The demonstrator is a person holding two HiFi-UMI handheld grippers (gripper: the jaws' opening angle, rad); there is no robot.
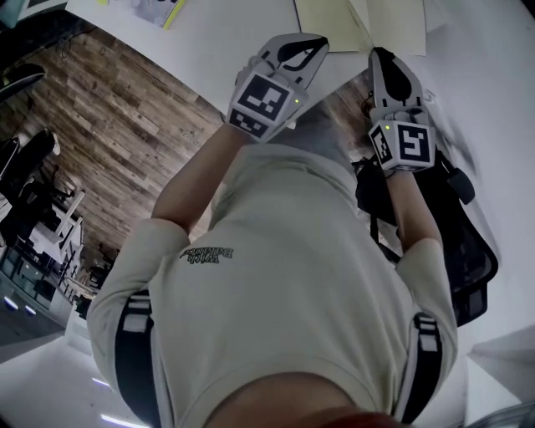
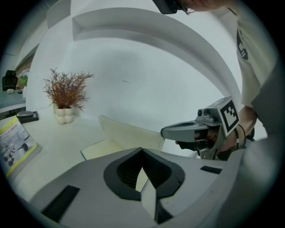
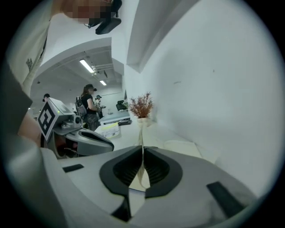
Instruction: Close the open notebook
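White table (image 2: 62, 138): an open notebook with cream paper pages (image 1: 334, 25) lies on it close to the near edge, with one leaf (image 2: 129, 131) standing up off the spread. The right grey two-jaw gripper (image 3: 142, 149), over the table's near edge, is clenched on that leaf, which runs edge-on up out of its pads. The left grey gripper (image 2: 142, 151) is beside it over the same edge, jaws drawn together, with only a cream sliver showing in the gap behind the tips. Toward the table's far end stands a rust-brown dried sprig in a lumpy white vase (image 2: 63, 115), and a yellow-edged printed booklet (image 2: 13, 142) lies off to the table's left.
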